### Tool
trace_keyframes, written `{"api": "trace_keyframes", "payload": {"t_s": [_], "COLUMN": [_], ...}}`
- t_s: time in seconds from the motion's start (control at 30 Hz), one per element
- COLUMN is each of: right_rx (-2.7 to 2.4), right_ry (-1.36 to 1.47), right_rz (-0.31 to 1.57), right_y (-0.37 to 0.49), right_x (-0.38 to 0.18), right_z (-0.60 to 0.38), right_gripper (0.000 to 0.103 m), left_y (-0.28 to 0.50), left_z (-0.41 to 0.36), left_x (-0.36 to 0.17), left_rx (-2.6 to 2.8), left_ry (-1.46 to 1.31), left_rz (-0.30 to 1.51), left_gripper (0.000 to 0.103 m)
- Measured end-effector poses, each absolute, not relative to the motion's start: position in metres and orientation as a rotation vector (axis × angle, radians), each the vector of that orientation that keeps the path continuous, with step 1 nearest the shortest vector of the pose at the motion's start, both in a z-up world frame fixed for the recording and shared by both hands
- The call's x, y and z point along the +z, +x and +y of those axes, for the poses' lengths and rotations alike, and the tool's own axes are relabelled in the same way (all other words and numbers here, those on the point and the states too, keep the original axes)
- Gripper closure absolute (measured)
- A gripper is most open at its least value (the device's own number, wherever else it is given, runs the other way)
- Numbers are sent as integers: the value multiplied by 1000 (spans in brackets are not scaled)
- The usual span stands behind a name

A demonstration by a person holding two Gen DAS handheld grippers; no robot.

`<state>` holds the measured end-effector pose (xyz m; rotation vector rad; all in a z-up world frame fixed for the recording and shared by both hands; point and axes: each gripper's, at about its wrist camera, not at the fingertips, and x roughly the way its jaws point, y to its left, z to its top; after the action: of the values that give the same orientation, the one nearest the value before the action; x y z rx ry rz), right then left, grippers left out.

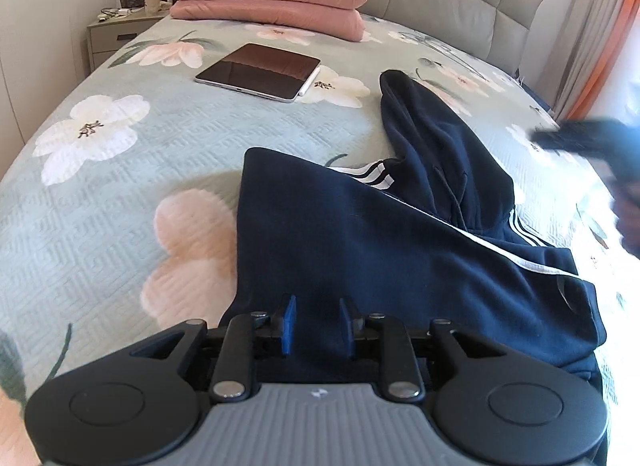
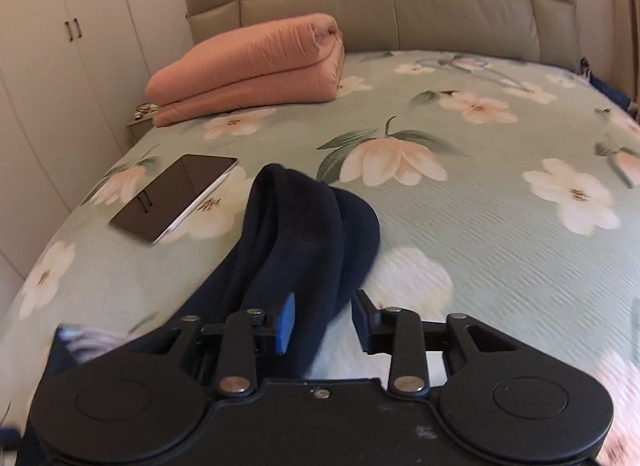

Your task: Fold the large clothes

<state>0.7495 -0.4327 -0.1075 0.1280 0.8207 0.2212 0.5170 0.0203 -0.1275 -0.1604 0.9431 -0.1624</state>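
Both the left gripper (image 1: 317, 322) and the right gripper (image 2: 325, 320) hover half open, holding nothing, over the navy hoodie (image 1: 360, 234) on the bed (image 1: 120, 169).

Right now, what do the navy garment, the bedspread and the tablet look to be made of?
Navy garment: soft matte knit, likely fleece or jersey; it drapes in thick folds, with white stripes.
Bedspread: matte quilted fabric, probably cotton; stitched ridges, printed flowers.
Tablet: glossy glass face that mirrors the room, silver, likely metal, edge.

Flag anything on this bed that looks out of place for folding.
The tablet lies flat on the bedspread just beyond the navy hoodie, which is only partly folded, its hood flopped out crooked. Nothing looks spilled or damaged.
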Motion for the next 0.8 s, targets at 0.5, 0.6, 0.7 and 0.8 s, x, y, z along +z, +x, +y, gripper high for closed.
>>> {"api": "trace_keyframes", "payload": {"t_s": [0.5,0.6,0.7,0.8], "right_rx": [310,304,276,234], "right_ry": [-40,-108,-113,-123], "right_rz": [862,919,993,957], "right_y": [934,954,963,954], "right_x": [-162,-183,-204,-202], "right_z": [-359,-347,-345,-344], "right_gripper": [25,25,26,79], "left_y": [566,570,571,566], "left_z": [45,57,70,79], "left_x": [-162,-164,-165,-167], "left_rx": [-143,-144,-124,-86], "left_ry": [-223,-274,-326,-349], "left_rz": [984,987,983,980], "left_gripper": [76,76,76,76]}}
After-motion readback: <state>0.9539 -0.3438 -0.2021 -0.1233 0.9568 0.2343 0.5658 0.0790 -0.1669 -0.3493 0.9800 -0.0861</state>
